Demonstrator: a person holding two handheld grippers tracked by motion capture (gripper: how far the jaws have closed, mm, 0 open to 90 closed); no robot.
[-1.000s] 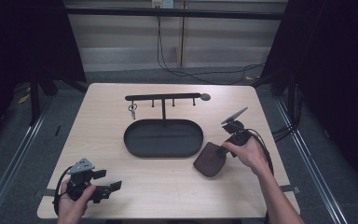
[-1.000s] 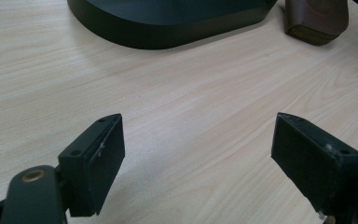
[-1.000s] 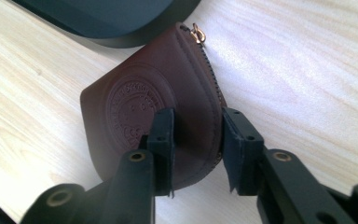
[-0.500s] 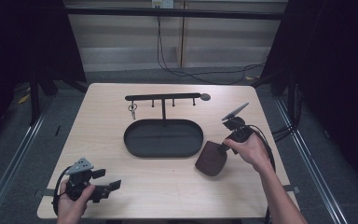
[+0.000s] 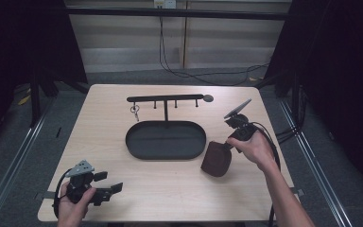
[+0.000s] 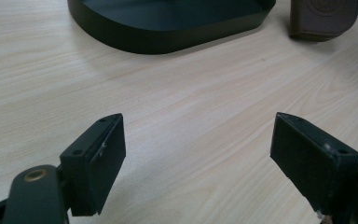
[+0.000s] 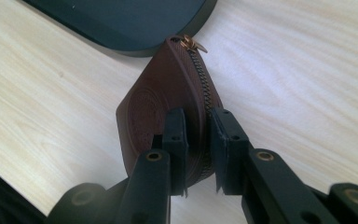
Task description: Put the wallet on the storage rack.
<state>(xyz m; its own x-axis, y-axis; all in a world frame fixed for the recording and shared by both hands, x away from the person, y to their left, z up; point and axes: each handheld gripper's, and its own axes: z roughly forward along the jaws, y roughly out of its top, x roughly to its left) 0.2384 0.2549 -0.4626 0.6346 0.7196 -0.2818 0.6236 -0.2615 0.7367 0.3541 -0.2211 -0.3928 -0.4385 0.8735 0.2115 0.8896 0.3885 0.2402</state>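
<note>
A brown zip pouch (image 5: pixel 216 161) is held on edge just right of the black oval tray (image 5: pixel 132 142). My right gripper (image 5: pixel 226 146) grips it from the right. In the right gripper view the jaws have just been closing, and the gripper (image 7: pixel 197 116) now pinches the pouch (image 7: pixel 154 98) across its zipper edge, with the brass pull at the far tip. My left gripper (image 5: pixel 109 181) rests at the table's front left, jaws apart. In the left gripper view the gripper (image 6: pixel 198 135) has bare wood between its pads, and the pouch (image 6: pixel 324 18) shows far off.
A black hook rack (image 5: pixel 165 98) stands behind the tray, with a key ring (image 5: pixel 134 110) hanging at its left end. The tray's rim shows in the left gripper view (image 6: pixel 168 42) and right gripper view (image 7: pixel 121 42). Light wooden tabletop (image 5: pixel 170 189) lies between the hands.
My right hand has risen slightly with the pouch, which now stands more on edge. The left hand and its gripper have stayed where they were.
</note>
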